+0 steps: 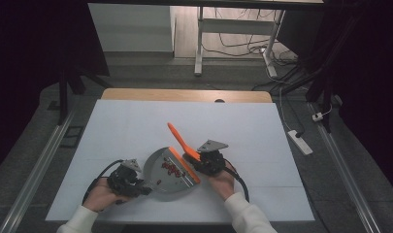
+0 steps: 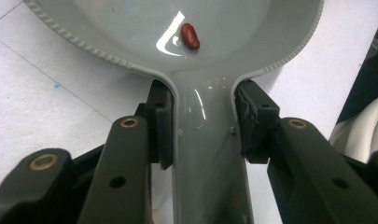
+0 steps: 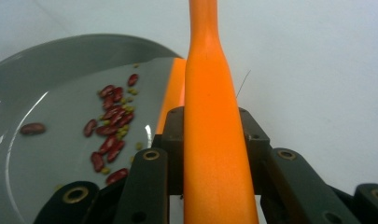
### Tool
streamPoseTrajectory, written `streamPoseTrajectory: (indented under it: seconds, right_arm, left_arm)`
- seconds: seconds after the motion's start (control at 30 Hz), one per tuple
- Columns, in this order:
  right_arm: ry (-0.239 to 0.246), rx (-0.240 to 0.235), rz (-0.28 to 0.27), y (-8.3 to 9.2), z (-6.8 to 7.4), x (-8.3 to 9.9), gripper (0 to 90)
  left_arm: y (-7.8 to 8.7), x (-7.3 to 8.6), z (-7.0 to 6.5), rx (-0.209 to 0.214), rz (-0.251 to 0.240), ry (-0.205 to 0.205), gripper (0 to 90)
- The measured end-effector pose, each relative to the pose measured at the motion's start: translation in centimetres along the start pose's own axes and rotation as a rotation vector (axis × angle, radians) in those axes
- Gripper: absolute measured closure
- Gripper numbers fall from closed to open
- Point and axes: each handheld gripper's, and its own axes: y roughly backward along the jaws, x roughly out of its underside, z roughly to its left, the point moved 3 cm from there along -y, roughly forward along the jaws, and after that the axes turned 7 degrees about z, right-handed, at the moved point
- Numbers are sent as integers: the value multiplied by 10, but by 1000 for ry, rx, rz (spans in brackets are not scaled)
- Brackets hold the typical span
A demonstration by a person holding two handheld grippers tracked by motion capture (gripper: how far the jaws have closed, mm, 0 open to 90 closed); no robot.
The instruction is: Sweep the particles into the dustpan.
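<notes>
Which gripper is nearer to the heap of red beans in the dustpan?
Right. The right gripper, holding the orange brush, is beside the red beans; the left gripper holds the dustpan handle, farther away.

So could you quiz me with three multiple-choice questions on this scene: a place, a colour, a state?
1. Where do the red beans lie?
A. in the grey dustpan
B. on the bare table
C. on the floor

2. What colour is the brush handle?
A. blue
B. orange
C. black

3. How is the left tool?
A. wide open
B. lying loose
C. shut on the dustpan's handle

Answers: 1 A, the beans sit inside the pan; 2 B, plainly orange in the right tool; 3 C, both pads press the handle.
</notes>
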Motion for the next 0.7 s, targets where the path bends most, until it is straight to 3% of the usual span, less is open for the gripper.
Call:
streamPoseTrajectory:
  seconds: [0.13, 0.27, 0.33, 0.4, 0.47, 0.53, 0.63, 0.7]
  right_arm:
    - [-13, -20, -11, -1, 4, 0, 703]
    - [-19, -71, -35, 0, 12, -2, 704]
    - [-37, -161, -63, 2, 18, -6, 704]
    - [15, -142, -89, 6, 25, -10, 704]
    - [30, -121, -105, 7, 23, -13, 704]
    - [20, -107, -109, 8, 20, -13, 704]
    - [-3, -30, -102, 7, 1, -14, 704]
    - [-9, -14, -102, 7, -4, -14, 704]
  left_arm:
    - [0, 0, 0, 0, 0, 1, 618]
    - [0, 0, 0, 1, 1, 0, 618]
    - [0, 0, 0, 0, 1, 0, 618]
    - [0, 0, 0, 0, -1, 1, 618]
    - [0, 0, 0, 0, -1, 1, 617]
    - [0, 0, 0, 1, -2, 1, 618]
    - [0, 0, 0, 0, -2, 1, 618]
    - [0, 0, 0, 1, -1, 1, 617]
